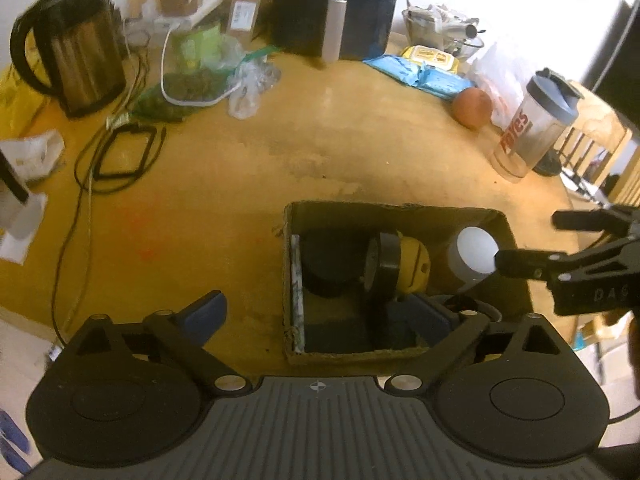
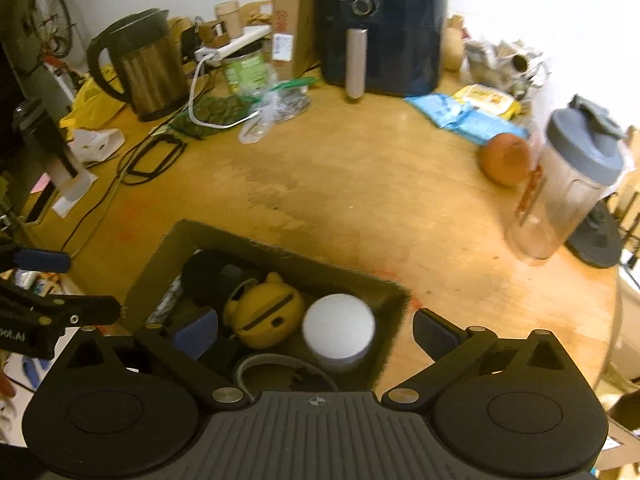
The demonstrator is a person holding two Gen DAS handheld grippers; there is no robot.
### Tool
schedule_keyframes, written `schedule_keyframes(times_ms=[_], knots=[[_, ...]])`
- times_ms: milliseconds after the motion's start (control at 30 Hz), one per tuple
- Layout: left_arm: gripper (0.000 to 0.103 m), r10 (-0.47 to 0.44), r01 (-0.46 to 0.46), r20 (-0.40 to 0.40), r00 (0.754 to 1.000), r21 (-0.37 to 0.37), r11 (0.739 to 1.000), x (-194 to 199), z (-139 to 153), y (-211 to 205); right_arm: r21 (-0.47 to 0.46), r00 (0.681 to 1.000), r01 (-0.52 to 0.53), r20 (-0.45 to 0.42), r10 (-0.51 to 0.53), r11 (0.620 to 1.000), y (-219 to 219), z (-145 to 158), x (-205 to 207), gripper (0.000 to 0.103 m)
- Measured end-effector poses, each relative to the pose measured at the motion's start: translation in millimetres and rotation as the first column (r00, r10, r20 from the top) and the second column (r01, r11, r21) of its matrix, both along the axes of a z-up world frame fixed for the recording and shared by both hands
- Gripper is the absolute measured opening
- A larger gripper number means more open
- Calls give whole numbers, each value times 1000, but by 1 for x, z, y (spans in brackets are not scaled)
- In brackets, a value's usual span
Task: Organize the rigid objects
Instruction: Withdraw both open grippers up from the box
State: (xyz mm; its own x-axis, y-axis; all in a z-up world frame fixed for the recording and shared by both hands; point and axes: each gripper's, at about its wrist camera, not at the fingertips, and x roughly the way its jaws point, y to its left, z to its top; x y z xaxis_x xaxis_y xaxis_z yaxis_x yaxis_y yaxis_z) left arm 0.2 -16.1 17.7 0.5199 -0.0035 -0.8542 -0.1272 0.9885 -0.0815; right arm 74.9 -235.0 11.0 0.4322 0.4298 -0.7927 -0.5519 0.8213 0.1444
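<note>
A worn yellow tabletop [image 2: 340,184] carries the clutter pushed to its far edge: a black air fryer [image 2: 384,28], a steel kettle [image 2: 140,68] and a clear shaker bottle [image 2: 568,188] with an orange [image 2: 505,156] just beside it, which leaves the near middle bare for sorting. There sits an open cardboard box [image 1: 384,212], serving as the collecting bin. Packed inside it, close together, are a round black thing [image 1: 328,264], a roll of black tape [image 1: 384,268] standing on edge against a yellow toy [image 2: 266,312], and a white-lidded jar [image 2: 338,330] upright in the corner nearest the right gripper; judging by how full it looks, the sorting appears well along.

The left gripper [image 1: 326,316] hangs over the box's near wall, tilted steeply down, fingers spread wide with nothing between them; one blue pad [image 1: 208,312] is over bare tabletop, the other over the box's interior. The right gripper [image 2: 314,332] tilts down over the jar corner, likewise spread wide, the jar between its fingers but not pressed by either pad. In the left view its dark fingertips [image 1: 516,262] show beside the jar's lid.
</note>
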Motion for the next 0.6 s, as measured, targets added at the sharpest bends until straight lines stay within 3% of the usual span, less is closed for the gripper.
schedule_keyframes(times_ms=[167, 300, 600], knots=[[100, -35, 30, 39, 999, 134, 991, 2, 4, -14, -44, 994, 56, 93, -52, 997, -6, 2, -4, 103], [103, -74, 56, 76, 994, 213, 975, 4, 10, -23, -67, 992, 99, 92, -92, 993, -9, 0, -2, 103], [103, -95, 64, 103, 990, 271, 960, 12, 17, -29, -78, 992, 111, 65, -106, 991, -9, 0, -1, 103]])
